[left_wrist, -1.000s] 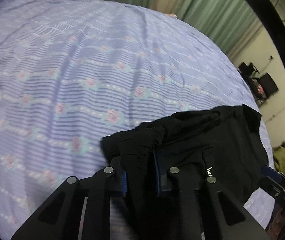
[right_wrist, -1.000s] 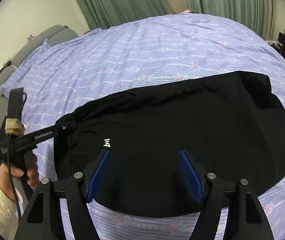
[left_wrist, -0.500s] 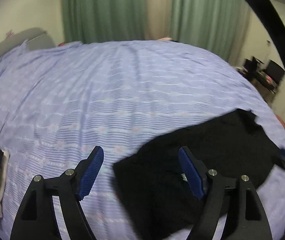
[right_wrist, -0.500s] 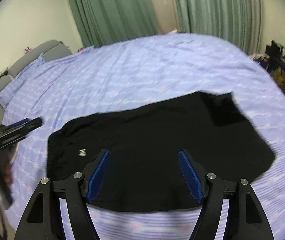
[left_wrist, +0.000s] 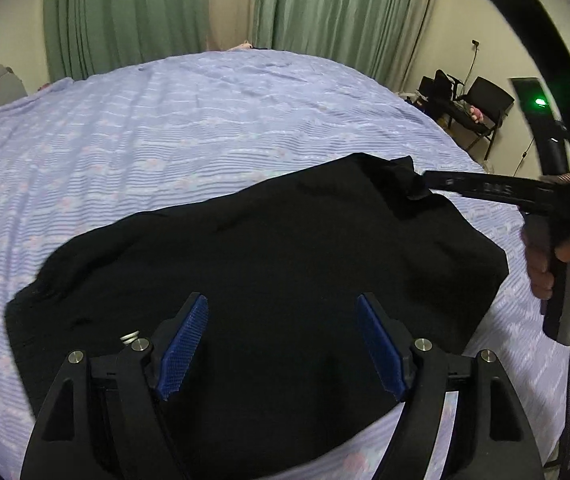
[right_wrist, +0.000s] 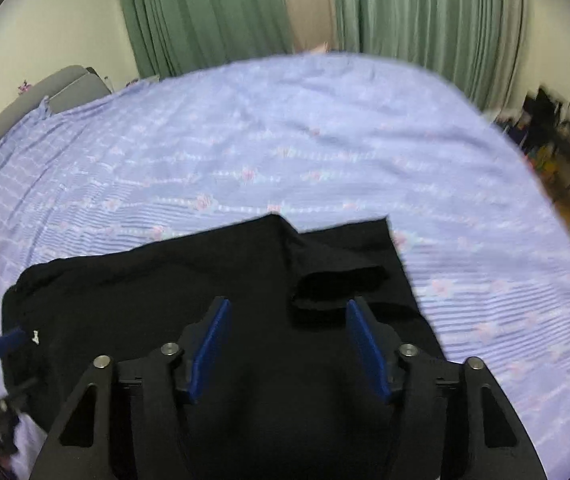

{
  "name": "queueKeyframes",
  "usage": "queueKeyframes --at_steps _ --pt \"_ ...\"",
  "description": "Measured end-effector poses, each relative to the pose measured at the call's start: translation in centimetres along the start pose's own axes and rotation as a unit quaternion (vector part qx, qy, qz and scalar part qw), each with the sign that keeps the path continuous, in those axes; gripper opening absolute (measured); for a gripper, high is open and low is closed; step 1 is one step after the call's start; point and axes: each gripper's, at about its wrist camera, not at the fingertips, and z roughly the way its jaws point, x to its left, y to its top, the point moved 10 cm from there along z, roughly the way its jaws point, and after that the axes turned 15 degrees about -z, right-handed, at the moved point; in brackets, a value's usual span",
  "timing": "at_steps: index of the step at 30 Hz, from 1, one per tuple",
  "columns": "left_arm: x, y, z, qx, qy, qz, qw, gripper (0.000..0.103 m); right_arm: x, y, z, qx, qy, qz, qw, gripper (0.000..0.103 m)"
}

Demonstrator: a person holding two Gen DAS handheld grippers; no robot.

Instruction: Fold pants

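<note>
Your black pants [left_wrist: 269, 256] lie folded into a broad rectangle on the lilac striped bed [left_wrist: 165, 128], and both tools hover over them with jaws apart and empty: the left hand-held gripper [left_wrist: 283, 342] above the near edge, the right hand-held gripper [right_wrist: 287, 346] by the loose flap at the far right corner. Expect soft, light, floppy cloth that sags and creases, so pinch doubled edges or corners. The small white logo [right_wrist: 33, 336] is too blurred to read.
</note>
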Motion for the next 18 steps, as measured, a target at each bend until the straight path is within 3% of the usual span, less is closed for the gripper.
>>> queueKeyframes --at_steps 5,7,9,11,15,17,18 --pt "-0.7 0.2 1.7 0.008 0.004 -0.010 0.9999 0.075 0.3 -0.2 3.7 0.029 0.039 0.008 0.999 0.041" --pt "-0.5 0.4 1.9 0.008 0.007 -0.014 0.9998 0.075 0.3 -0.4 5.6 0.059 0.056 0.010 0.997 0.022" --pt "-0.5 0.6 1.8 0.008 0.008 -0.021 0.9997 0.075 -0.2 -0.4 6.4 0.072 0.055 0.013 0.996 0.010" --pt "-0.5 0.9 1.8 0.007 0.007 -0.023 0.9997 0.075 -1.0 0.8 6.1 0.059 0.037 0.002 0.998 0.010" --pt "-1.0 2.0 1.7 -0.007 0.019 -0.018 0.9996 0.075 -4.0 4.7 5.1 0.033 -0.046 -0.026 0.998 0.010" --pt "-1.3 2.8 2.1 -0.014 0.029 -0.016 0.9993 0.075 -6.4 6.6 5.2 0.033 -0.102 -0.025 0.994 0.024" --pt "-1.5 3.0 2.1 -0.016 0.032 -0.017 0.9992 0.075 -7.2 7.2 5.3 0.034 -0.116 -0.022 0.992 0.045"
